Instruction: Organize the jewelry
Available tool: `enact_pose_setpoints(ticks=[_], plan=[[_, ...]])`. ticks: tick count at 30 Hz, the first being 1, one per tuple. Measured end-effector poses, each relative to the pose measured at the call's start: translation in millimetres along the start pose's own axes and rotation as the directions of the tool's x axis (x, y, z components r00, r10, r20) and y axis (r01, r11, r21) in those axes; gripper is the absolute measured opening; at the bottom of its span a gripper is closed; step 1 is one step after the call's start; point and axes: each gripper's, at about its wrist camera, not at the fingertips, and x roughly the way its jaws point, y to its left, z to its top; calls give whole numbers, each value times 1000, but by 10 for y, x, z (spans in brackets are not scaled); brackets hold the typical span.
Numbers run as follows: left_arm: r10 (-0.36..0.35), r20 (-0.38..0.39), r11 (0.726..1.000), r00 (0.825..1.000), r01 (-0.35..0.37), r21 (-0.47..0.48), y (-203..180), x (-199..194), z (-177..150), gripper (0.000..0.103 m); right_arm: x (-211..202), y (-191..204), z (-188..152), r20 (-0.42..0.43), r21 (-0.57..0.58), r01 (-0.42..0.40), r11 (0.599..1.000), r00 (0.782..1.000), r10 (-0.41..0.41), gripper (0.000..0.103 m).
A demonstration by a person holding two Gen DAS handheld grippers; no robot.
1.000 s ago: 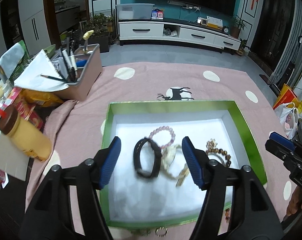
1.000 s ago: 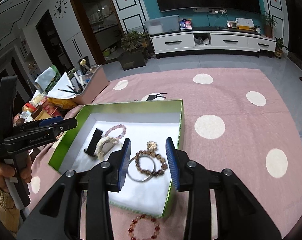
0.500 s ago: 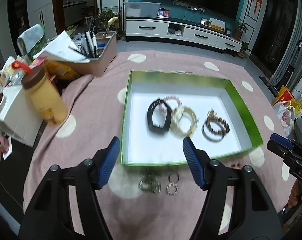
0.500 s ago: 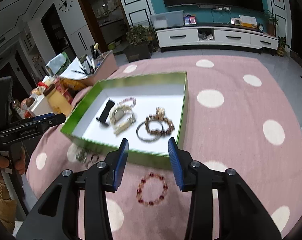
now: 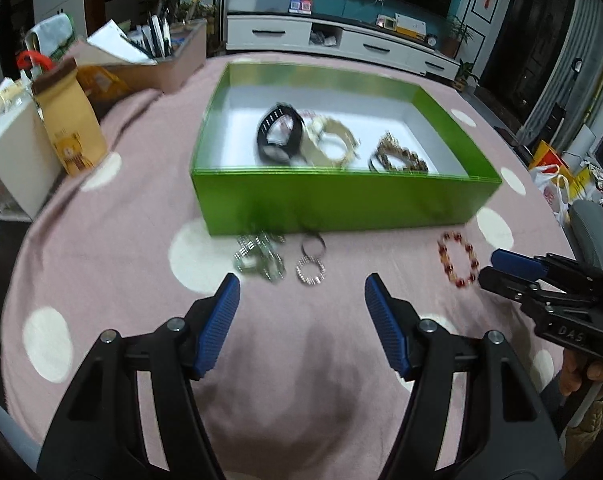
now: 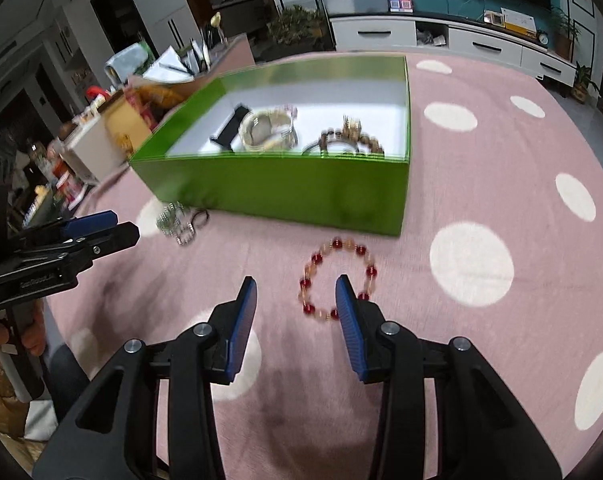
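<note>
Jewelry is split between two places. A black band (image 5: 279,136), a pale bracelet (image 5: 333,146) and a brown bead bracelet (image 5: 399,158) lie in the green box (image 5: 341,200). Three pieces lie loose on the pink cloth of the worktop (image 5: 113,248), just in front of the box: a silver cluster (image 5: 259,256), two small rings (image 5: 311,258) and a red bead bracelet (image 6: 337,282).

Change over the last second: both claws were over the box interior and have drawn back and down toward the near side of the worktop. The loose pieces, then at the frame edge, are now ahead of the fingers.

Left claw (image 5: 299,312): open wide, empty, aimed at the silver cluster and rings, clear of both.

Right claw (image 6: 297,308): about half open and slightly wider than a second ago, empty. Its right finger (image 6: 351,320) overlaps the near edge of the red bead bracelet in view; contact cannot be confirmed.

Judged step: approach to the next pick-up. Three pieces remain to be boxed.
</note>
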Motion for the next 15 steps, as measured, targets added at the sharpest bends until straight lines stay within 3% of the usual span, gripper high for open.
enact_pose_setpoints(ticks=[7,15], plan=[[-37,-15,999,999,36,-27,-66,158,-149,65,134,61,-140,-16,-66,50,997,999,-51,42],[-53,-17,998,998,52,-43,-71,317,-147,41,228,148,-126,9,-150,89,985,996,-89,42]])
